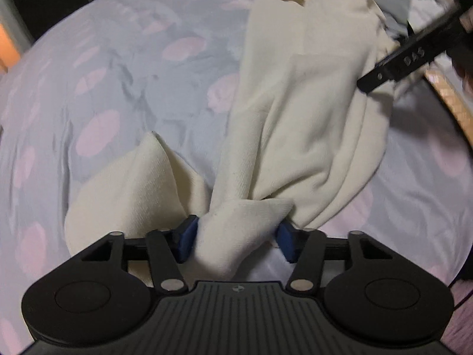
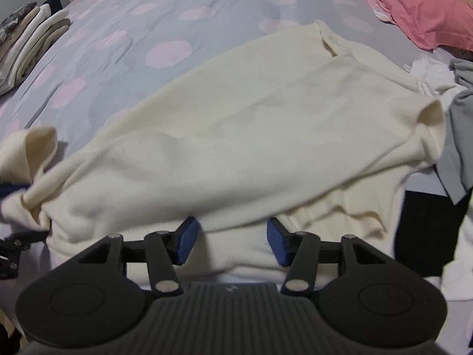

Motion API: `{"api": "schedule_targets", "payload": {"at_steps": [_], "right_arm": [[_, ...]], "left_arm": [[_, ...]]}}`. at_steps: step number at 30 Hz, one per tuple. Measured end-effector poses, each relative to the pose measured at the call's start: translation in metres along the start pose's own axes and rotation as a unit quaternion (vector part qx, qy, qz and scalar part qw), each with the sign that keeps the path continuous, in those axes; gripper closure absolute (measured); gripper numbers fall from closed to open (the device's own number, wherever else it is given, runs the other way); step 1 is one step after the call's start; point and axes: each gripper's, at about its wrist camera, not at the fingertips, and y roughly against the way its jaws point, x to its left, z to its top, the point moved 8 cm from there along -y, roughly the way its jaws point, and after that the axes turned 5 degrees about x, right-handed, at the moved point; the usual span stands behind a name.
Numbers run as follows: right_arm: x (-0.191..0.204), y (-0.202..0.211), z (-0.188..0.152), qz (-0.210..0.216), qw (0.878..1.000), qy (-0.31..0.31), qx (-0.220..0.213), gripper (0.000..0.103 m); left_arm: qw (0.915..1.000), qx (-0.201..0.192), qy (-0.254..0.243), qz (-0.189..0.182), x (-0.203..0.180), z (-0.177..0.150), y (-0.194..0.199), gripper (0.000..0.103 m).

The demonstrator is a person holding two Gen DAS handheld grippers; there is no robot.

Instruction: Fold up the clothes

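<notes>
A cream shirt [image 1: 307,103] lies partly lifted over the bed cover [image 1: 118,88], which is grey-blue with pink dots. My left gripper [image 1: 238,241] is shut on a bunched corner of it, and the cloth runs taut away from the blue pads. In the right wrist view the shirt [image 2: 251,124] stretches across the frame, one sleeve opening [image 2: 428,115] at the right. My right gripper [image 2: 232,241] is shut on the shirt's near edge. One black finger [image 1: 399,62] of the right gripper shows at the shirt's far side. The left gripper [image 2: 11,248] shows at the left edge.
A stack of folded clothes [image 2: 29,47] sits at the bed's far left. A pink pillow [image 2: 419,6] lies at the back right. Loose grey [image 2: 461,118] and white [image 2: 428,74] garments are heaped at the right. A wooden edge [image 1: 449,100] borders the bed.
</notes>
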Motion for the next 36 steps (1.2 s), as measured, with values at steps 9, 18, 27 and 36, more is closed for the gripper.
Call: {"api": "schedule_targets", "payload": {"at_steps": [9,18,27,36], "right_arm": [[0.028,0.044,0.031,0.016,0.996,-0.002,-0.091,0.1],[0.092,0.15,0.064,0.077,0.975,0.035,-0.205,0.1],[0.174,0.197,0.087,0.115,0.963,0.096,-0.225,0.1],[0.109,0.146,0.095,-0.054,0.979,0.034,-0.196,0.1]], "left_arm": [[0.994,-0.044,0.083,-0.057,0.028,0.012,0.048,0.088],[0.9857,-0.09,0.138,-0.035,0.095,0.0,0.14,0.089],[0.9746,-0.082,0.203,0.048,0.176,-0.06,0.178,0.089],[0.9788,-0.009,0.197,0.055,0.195,-0.082,0.106,0.086]]}}
